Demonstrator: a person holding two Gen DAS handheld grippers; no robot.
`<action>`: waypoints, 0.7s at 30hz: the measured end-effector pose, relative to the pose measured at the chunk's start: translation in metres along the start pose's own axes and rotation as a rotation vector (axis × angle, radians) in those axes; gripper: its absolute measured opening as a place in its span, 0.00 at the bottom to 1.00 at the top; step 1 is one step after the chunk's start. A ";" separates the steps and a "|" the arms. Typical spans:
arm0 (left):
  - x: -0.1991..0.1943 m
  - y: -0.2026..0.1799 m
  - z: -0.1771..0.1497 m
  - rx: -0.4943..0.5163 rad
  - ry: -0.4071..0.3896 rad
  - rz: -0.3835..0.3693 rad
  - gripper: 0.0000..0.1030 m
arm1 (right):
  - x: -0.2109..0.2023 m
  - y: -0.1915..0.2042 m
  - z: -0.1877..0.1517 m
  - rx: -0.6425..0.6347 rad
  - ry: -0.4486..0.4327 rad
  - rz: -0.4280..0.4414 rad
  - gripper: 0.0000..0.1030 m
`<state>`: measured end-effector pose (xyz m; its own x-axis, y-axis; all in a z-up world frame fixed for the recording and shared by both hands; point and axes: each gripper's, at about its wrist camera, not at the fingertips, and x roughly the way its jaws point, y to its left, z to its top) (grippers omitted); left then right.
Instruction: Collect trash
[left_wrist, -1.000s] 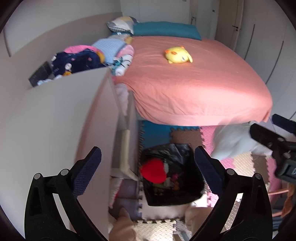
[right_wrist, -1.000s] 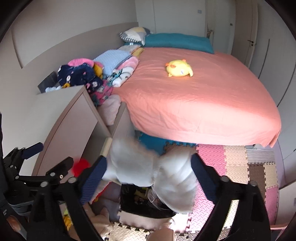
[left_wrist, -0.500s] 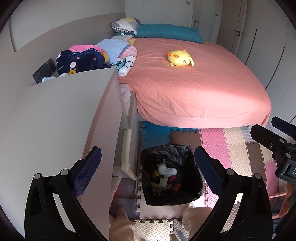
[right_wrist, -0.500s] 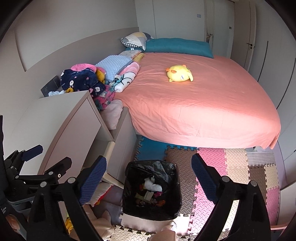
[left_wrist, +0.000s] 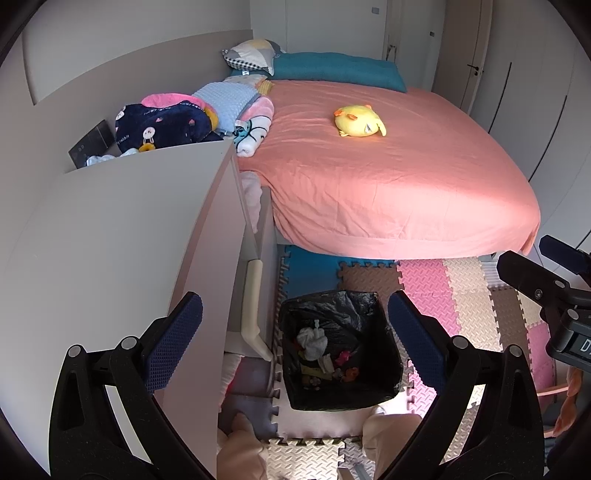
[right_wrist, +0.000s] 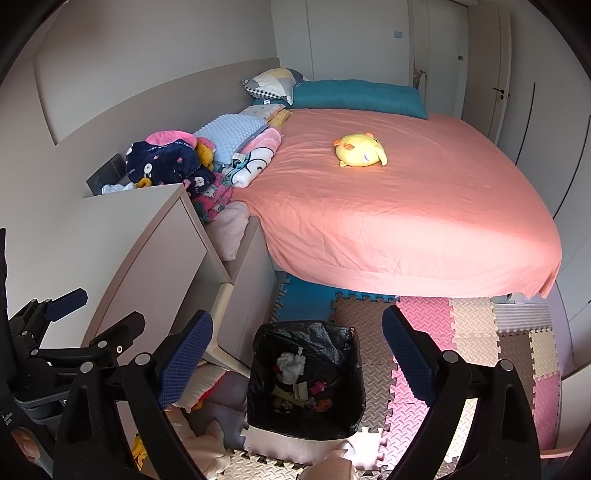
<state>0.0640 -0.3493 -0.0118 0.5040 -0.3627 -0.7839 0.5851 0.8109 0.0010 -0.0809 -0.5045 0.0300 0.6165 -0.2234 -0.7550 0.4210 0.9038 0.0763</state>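
A trash bin lined with a black bag (left_wrist: 384, 387) (right_wrist: 258, 402) stands on the foam floor mat below both grippers. Inside it lie a crumpled white tissue (left_wrist: 313, 339) (right_wrist: 291, 363) and small colourful scraps. My left gripper (left_wrist: 295, 332) is open and empty above the bin. My right gripper (right_wrist: 297, 350) is open and empty above the bin too. The right gripper also shows at the right edge of the left wrist view (left_wrist: 546, 280), and the left gripper at the left edge of the right wrist view (right_wrist: 66, 332).
A beige cabinet (left_wrist: 110, 240) (right_wrist: 147, 240) stands left of the bin. A bed with a salmon sheet (left_wrist: 388, 177) holds a yellow plush (left_wrist: 358, 121) and piled blankets (left_wrist: 184, 118). Coloured foam tiles (left_wrist: 461, 295) cover the floor. Wardrobe doors (left_wrist: 535, 74) line the right wall.
One second ago my right gripper held white trash and a red item hung over the bin. Both dropped in. Both grippers have risen slightly and are empty.
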 end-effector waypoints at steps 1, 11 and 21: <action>0.000 0.000 0.000 -0.002 0.000 -0.001 0.94 | 0.000 0.000 0.000 -0.001 0.000 0.000 0.90; -0.004 0.001 0.001 -0.006 -0.007 -0.007 0.94 | -0.005 0.003 0.003 -0.003 -0.005 -0.001 0.90; -0.004 0.001 0.001 -0.006 -0.008 -0.008 0.94 | -0.005 0.003 0.002 -0.004 -0.005 0.000 0.90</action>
<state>0.0629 -0.3475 -0.0079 0.5041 -0.3729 -0.7790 0.5855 0.8106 -0.0091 -0.0813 -0.5017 0.0354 0.6201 -0.2250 -0.7515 0.4185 0.9052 0.0743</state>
